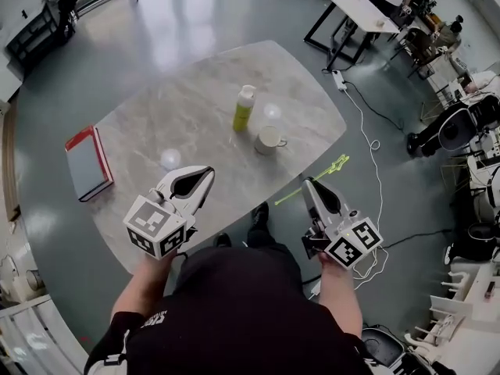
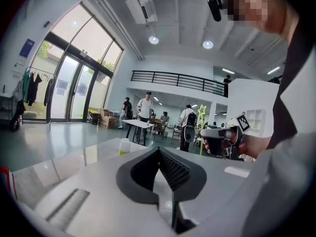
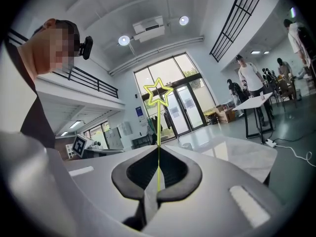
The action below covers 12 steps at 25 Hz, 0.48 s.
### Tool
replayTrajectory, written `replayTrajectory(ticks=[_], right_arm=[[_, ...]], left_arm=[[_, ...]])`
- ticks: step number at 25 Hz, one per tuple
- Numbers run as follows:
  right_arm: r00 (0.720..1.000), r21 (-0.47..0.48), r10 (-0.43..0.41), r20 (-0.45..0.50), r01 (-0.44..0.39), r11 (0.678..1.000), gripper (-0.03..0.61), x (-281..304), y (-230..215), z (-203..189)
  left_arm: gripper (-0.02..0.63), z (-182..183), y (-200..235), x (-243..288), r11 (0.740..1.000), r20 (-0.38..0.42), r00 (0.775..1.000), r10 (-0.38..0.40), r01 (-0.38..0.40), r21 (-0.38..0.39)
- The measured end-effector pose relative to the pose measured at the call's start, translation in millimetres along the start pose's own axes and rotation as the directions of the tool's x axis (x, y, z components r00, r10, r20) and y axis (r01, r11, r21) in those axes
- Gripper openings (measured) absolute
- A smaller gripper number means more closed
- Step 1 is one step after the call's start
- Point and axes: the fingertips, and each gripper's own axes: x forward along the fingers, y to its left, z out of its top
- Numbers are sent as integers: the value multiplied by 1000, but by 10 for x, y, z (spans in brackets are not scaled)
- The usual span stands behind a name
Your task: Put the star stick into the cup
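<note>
The star stick (image 1: 322,176) is a thin yellow-green rod with a star at its tip. My right gripper (image 1: 306,183) is shut on it and holds it off the table's near right edge, star pointing away to the right. In the right gripper view the stick (image 3: 158,132) rises straight from the closed jaws of the right gripper (image 3: 158,151) to the star (image 3: 158,93). The white cup (image 1: 269,140) stands upright on the marble table (image 1: 187,100), beyond the right gripper and apart from it. My left gripper (image 1: 205,175) hovers over the table's near edge, shut, with nothing in it (image 2: 159,151).
A yellow-green bottle (image 1: 244,108) stands just behind the cup. A red and grey book (image 1: 87,162) lies at the table's left end. A white cable (image 1: 367,131) runs over the floor on the right. Other tables (image 1: 355,6) and chairs stand at the back right.
</note>
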Motion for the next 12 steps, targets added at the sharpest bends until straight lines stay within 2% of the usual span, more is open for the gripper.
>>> replayTrajectory(ticks=[6, 12], right_arm=[[999, 9, 16, -28, -16, 1000, 17, 176, -352, 110], [998, 28, 48, -49, -47, 999, 17, 441, -704, 201]], left_arm=[[3, -7, 44, 304, 999, -2, 1000, 22, -22, -31], [3, -13, 57, 706, 999, -40, 999, 22, -24, -47]])
